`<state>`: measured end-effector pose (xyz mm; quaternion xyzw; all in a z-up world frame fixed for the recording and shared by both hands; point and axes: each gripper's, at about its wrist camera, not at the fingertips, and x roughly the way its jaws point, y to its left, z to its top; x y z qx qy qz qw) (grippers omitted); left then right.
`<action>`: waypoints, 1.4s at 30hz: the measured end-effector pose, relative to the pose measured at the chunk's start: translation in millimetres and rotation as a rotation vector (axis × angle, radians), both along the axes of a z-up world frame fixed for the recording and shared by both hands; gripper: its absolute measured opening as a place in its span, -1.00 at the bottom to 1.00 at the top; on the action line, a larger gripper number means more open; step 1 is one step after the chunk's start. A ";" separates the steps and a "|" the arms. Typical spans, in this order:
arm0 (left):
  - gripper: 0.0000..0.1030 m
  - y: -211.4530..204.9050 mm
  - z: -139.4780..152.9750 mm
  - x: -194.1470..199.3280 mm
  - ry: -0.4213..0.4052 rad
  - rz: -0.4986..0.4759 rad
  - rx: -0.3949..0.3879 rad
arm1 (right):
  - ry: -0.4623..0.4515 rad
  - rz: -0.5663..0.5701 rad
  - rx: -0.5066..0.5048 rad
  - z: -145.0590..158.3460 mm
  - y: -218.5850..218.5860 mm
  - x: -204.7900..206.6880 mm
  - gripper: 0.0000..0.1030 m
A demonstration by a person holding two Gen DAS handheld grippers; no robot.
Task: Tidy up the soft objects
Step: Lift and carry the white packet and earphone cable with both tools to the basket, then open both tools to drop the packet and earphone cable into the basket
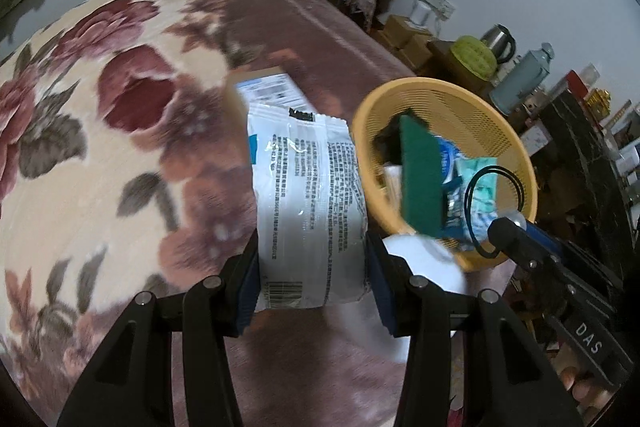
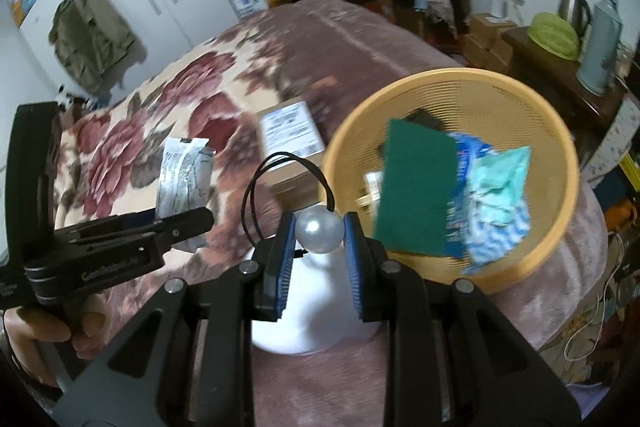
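Taking the orange basket (image 2: pixel 448 83) on the bed as the mark: well to its left, the floral blanket (image 1: pixel 100 131) covers the bed. Just left of the basket, the left gripper (image 1: pixel 312 267) grasps a white printed packet (image 1: pixel 308 195). The packet sits squarely between the two blue-padded fingers (image 1: pixel 248 291), which press its lower sides, and its top end reaches up past the fingertips. Behind the packet, also left of the basket, a cardboard box (image 2: pixel 290 139) with a white label lies on the blanket.

At the basket's near-left edge, the right gripper (image 2: pixel 318 239) is clenched on a pearly silver ball (image 2: pixel 320 231) with a thin black elastic loop (image 2: pixel 280 163) arching up from it. The ball is pinched right at the fingertips, one blue pad on either side. A white object (image 2: pixel 308 307) lies on the bed below it.

Inside the basket a green scouring pad (image 2: pixel 416 183) leans at the left, with a blue-and-white packet (image 2: pixel 464 163) and a teal cloth (image 2: pixel 500 183) to its right.
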<state>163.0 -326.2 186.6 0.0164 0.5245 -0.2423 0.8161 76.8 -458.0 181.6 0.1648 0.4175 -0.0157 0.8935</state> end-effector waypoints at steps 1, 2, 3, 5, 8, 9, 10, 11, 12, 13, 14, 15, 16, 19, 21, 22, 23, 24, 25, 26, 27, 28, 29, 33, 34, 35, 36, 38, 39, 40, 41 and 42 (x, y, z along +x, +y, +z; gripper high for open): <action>-0.04 -5.5 0.0 0.4 0.000 -0.008 0.000 | 0.000 -0.011 0.001 0.4 -5.9 0.5 -0.52; -0.04 -14.9 -0.1 1.3 0.000 -0.021 0.001 | 0.000 -0.028 0.004 -0.1 -14.2 -0.3 -0.52; -0.05 -21.5 -0.4 1.4 0.000 -0.030 0.002 | 0.002 -0.039 0.006 -0.8 -20.2 -0.7 -0.52; -0.04 -35.6 -2.2 1.2 0.001 -0.050 0.005 | 0.005 -0.060 0.009 -2.1 -33.2 -1.0 -0.52; -0.05 -56.3 -5.3 2.8 0.005 -0.074 0.012 | 0.010 -0.082 0.009 -3.5 -48.1 -2.6 -0.52; -0.05 -61.3 -6.1 3.6 0.007 -0.080 0.014 | 0.011 -0.087 0.009 -4.2 -52.2 -3.1 -0.52; -0.05 -64.0 -7.5 3.7 0.008 -0.083 0.014 | 0.012 -0.092 0.010 -4.5 -56.4 -5.0 -0.52; -0.05 -69.1 -8.4 3.7 0.010 -0.088 0.016 | 0.013 -0.100 0.011 -5.2 -61.2 -5.6 -0.52; -0.05 -74.8 -9.4 3.8 0.011 -0.093 0.017 | 0.014 -0.105 0.012 -5.8 -64.6 -6.3 -0.52; -0.04 -77.9 -9.6 3.2 0.012 -0.097 0.017 | 0.015 -0.109 0.013 -6.8 -67.8 -6.7 -0.52; -0.04 -80.8 -10.6 3.2 0.013 -0.103 0.017 | 0.016 -0.115 0.014 -8.1 -72.2 -7.6 -0.52; -0.04 -86.0 -11.5 3.1 0.013 -0.109 0.020 | 0.017 -0.118 0.015 -9.1 -74.6 -7.5 -0.52; -0.04 -88.8 -12.3 2.9 0.013 -0.113 0.021 | 0.018 -0.122 0.017 -10.0 -77.3 -7.6 -0.52; -0.05 -98.5 -14.0 3.5 0.017 -0.124 0.022 | 0.019 -0.135 0.020 -12.3 -84.7 -7.9 -0.52; -0.04 -105.4 -14.4 4.1 0.019 -0.135 0.022 | 0.018 -0.146 0.022 -13.3 -91.2 -6.9 -0.52; -0.04 -108.6 -14.2 4.0 0.020 -0.140 0.022 | 0.017 -0.153 0.024 -13.6 -94.2 -6.6 -0.52; -0.05 -111.7 -14.1 4.0 0.019 -0.146 0.022 | 0.017 -0.158 0.026 -14.1 -96.9 -6.5 -0.52; -0.05 -116.1 -14.2 4.2 0.019 -0.153 0.023 | 0.017 -0.163 0.027 -14.6 -99.9 -6.2 -0.52; -0.04 -117.9 -14.6 4.1 0.020 -0.158 0.023 | 0.017 -0.167 0.028 -15.0 -102.3 -5.8 -0.52; -0.04 -121.7 -15.1 4.6 0.023 -0.164 0.020 | 0.018 -0.171 0.029 -15.9 -105.4 -5.4 -0.52; -0.04 -124.5 -15.6 5.2 0.027 -0.167 0.019 | 0.018 -0.173 0.030 -16.9 -107.6 -4.6 -0.52; -0.04 -127.9 -16.4 6.1 0.031 -0.170 0.017 | 0.018 -0.176 0.030 -17.2 -109.0 -4.2 -0.52; -0.04 -130.8 -17.4 7.1 0.037 -0.173 0.015 | 0.019 -0.179 0.031 -17.7 -110.5 -3.3 -0.52; -0.04 -140.2 -22.0 10.4 0.058 -0.179 0.009 | 0.019 -0.186 0.041 -19.6 -115.6 -0.8 -0.52; -0.04 -142.0 -23.1 10.9 0.065 -0.181 0.004 | 0.020 -0.188 0.043 -20.3 -117.5 -0.1 -0.52; -0.05 -143.4 -24.1 11.4 0.071 -0.182 0.000 | 0.019 -0.188 0.043 -20.7 -118.4 0.6 -0.52; -0.05 -145.2 -25.3 11.6 0.077 -0.183 -0.004 | 0.019 -0.187 0.044 -20.9 -118.9 0.9 -0.52; -0.05 -148.0 -27.7 11.9 0.084 -0.183 -0.004 | 0.020 -0.188 0.045 -20.8 -118.8 0.9 -0.52; -0.04 -149.1 -29.0 12.3 0.087 -0.182 -0.003 | 0.021 -0.189 0.047 -21.6 -119.7 1.6 -0.52; -0.05 -149.6 -29.8 13.3 0.091 -0.182 -0.002 | 0.021 -0.189 0.047 -21.6 -119.7 1.7 -0.52; -0.05 -150.6 -31.2 14.2 0.098 -0.183 -0.002 | 0.022 -0.190 0.049 -22.4 -121.3 2.6 -0.52; -0.04 -152.1 -33.6 15.3 0.108 -0.183 -0.003 | 0.024 -0.192 0.052 -23.2 -122.4 3.5 -0.52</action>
